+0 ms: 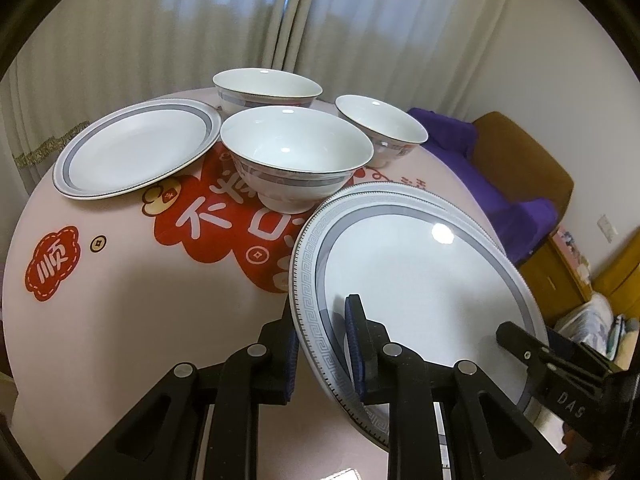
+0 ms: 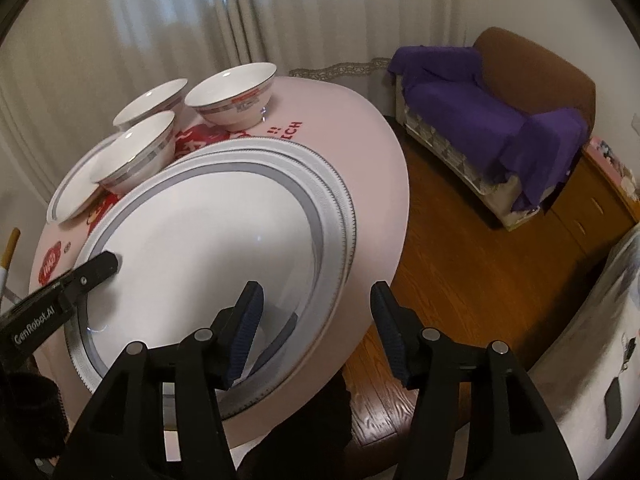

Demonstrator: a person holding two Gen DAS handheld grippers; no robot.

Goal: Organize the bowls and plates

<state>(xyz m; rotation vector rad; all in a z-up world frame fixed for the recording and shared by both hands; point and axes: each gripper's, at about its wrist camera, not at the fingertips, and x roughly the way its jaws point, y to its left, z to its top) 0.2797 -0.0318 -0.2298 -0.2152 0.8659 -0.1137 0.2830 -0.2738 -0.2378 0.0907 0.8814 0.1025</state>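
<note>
The left tongs (image 1: 326, 344) pinch the near rim of the top plate (image 1: 416, 280), one blue pad under the patterned edge and the other on its upper face, so the plate sits tilted in their grip. That plate lies on a second plate (image 1: 404, 191) of the same pattern, whose rim shows just behind and beneath it, at the right side of the pink round counter (image 1: 132, 320). The right tongs (image 2: 316, 328) stand spread, holding nothing: the left finger hovers over the white middle of the top plate and the right finger hangs out past the edge of the counter, above the wooden floor (image 2: 460, 248). In the left wrist view their black tip reaches in over the far right rim of the plate. Further back on the counter stand three bowls, upright and close together: the nearest bowl (image 1: 296, 152) just behind the stacked plates, a second bowl (image 1: 267, 89) behind it, and a third bowl (image 1: 382, 128) to the right. A separate plate (image 1: 136, 148) lies flat at the left, beside the nearest bowl. Beyond the counter hang pale curtains (image 1: 240, 20), and a brown armchair (image 2: 536, 64) draped with a purple cloth (image 2: 460, 108) stands on the floor.
</note>
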